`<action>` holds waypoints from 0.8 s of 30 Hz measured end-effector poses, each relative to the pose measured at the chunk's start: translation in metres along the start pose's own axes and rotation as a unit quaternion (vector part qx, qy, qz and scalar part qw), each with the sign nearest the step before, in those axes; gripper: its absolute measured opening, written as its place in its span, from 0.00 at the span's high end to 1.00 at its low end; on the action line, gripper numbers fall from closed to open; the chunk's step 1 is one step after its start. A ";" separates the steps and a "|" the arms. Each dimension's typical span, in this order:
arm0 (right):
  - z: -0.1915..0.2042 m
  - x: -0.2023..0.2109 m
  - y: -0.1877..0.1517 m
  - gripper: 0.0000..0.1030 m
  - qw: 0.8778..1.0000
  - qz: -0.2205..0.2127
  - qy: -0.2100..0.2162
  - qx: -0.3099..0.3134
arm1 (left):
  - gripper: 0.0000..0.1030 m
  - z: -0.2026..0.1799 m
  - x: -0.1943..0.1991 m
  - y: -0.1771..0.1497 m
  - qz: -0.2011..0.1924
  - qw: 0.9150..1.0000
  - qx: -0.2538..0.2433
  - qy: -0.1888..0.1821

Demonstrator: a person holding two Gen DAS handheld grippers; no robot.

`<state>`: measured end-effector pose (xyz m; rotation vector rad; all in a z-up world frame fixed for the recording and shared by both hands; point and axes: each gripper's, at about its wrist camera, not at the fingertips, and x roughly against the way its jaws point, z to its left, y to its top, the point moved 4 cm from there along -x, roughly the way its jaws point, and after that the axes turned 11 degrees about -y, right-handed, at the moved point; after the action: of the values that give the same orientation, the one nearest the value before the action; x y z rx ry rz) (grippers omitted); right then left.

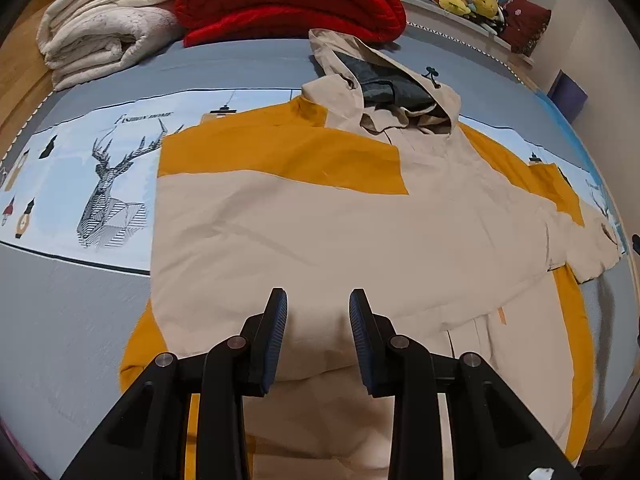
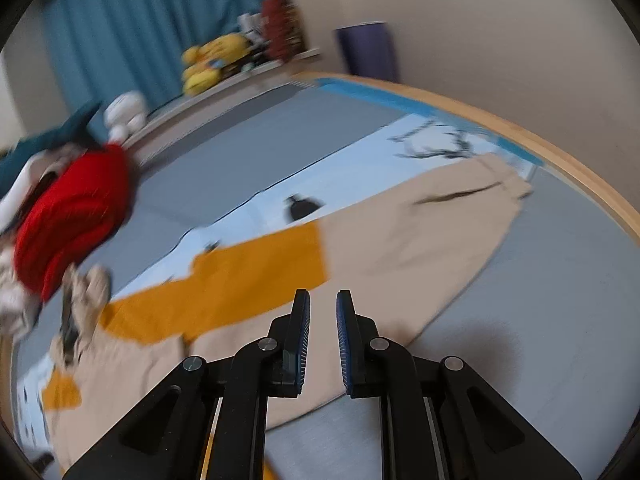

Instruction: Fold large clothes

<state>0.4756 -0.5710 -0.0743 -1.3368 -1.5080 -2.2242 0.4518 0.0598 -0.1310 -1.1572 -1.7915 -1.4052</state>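
Grey printed bedsheet under beige-and-mustard hooded jacket; left gripper wide, empty; right gripper narrow, empty above blurred sleeve edge.

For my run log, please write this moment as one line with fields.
stage: left sleeve folded in | jacket: flat on bed | left gripper: open, empty, over hem | right gripper: open, empty, over right sleeve

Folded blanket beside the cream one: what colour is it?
Red blanket, clearest in the left wrist view.
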 end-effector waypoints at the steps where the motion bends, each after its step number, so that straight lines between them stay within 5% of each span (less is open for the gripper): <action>1: -0.013 -0.006 0.006 0.85 1.000 -0.002 -0.009 -0.011 | 0.72 -0.001 -0.002 0.001 0.002 1.000 -0.001 0.000; 10: -0.109 -0.078 0.022 0.84 0.987 0.040 -0.039 -0.149 | 0.72 0.002 -0.023 0.007 0.019 1.000 0.001 0.000; 24: -0.163 -0.155 0.008 0.76 0.965 0.093 -0.030 -0.243 | 0.72 0.010 -0.045 0.018 0.029 0.999 0.016 0.004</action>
<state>0.4764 -0.7589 -0.1985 -1.6043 -0.8249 -2.5402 0.4886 0.0578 -0.1632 -1.1754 -1.7559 -1.3411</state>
